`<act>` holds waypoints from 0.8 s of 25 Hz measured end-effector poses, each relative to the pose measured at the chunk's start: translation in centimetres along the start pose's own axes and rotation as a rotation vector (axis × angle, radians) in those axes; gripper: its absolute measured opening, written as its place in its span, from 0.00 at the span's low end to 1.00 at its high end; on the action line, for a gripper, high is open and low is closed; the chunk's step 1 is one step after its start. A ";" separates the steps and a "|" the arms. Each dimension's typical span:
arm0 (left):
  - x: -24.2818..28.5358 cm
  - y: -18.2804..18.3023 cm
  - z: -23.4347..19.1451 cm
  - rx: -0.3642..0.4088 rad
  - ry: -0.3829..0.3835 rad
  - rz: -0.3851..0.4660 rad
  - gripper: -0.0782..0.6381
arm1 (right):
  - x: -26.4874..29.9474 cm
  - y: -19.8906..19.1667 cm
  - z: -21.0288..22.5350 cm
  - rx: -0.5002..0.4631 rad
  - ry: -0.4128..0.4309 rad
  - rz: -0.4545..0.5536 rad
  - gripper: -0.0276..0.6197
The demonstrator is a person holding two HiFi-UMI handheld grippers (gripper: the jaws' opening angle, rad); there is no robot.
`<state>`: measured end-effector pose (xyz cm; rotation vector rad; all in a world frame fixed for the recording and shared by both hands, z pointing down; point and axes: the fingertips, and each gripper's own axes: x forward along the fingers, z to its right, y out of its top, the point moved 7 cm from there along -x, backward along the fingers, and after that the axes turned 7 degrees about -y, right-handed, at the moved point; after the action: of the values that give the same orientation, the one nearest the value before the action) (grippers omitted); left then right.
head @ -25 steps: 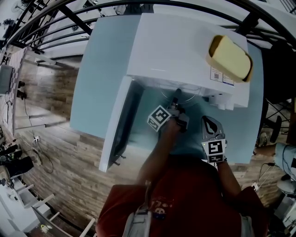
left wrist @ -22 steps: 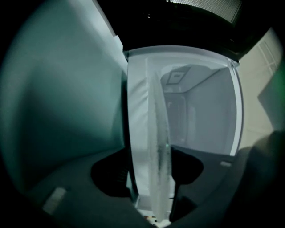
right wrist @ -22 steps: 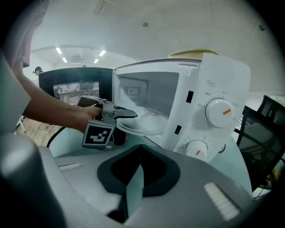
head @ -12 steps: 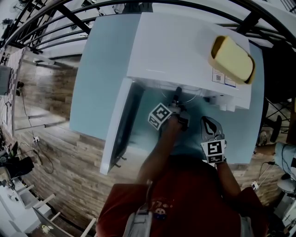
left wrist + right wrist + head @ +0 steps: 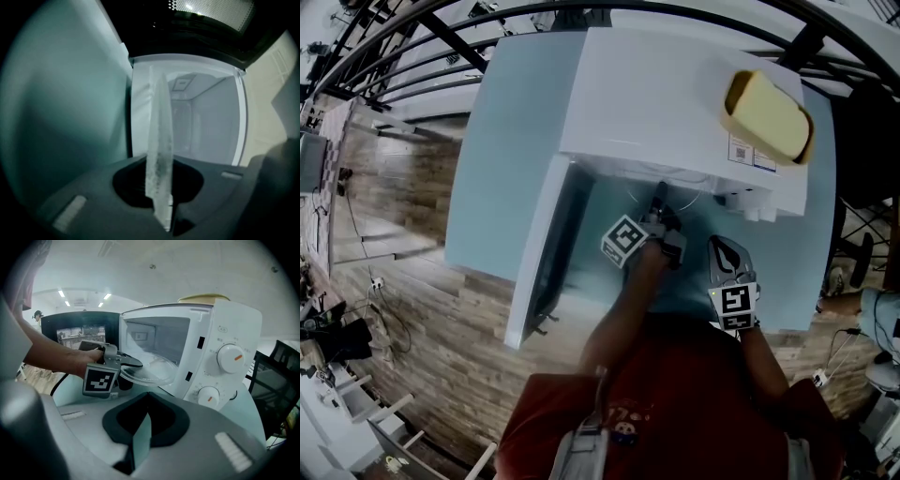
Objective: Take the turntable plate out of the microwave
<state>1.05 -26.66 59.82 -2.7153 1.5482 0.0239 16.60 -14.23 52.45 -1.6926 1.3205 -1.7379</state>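
Now your left tongs have just clamped the plate by its near rim at the microwave mouth; right tongs shut, empty.

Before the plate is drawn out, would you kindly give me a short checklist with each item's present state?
1. Door out of the way: ok. The microwave door stands wide open.
2. Grip on plate: ok. The left tool has just been closing its jaws, and they pinch the near rim of the turntable plate.
3. Plate lifted off its support: cannot tell. Its underside is hidden.
4. Other tool clear: ok. The right tool is shut, empty and held back from the opening.
5. Yellow object on top of the microwave steady: cannot tell.
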 end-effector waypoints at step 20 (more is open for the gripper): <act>-6.8 -2.6 0.3 0.042 -0.074 -0.003 0.14 | -3.8 -0.6 -0.5 -0.013 0.005 0.068 0.04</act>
<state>-0.20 -19.46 59.68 -2.6533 1.5080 0.0897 17.16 -10.70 50.83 -1.6316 1.3784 -1.6997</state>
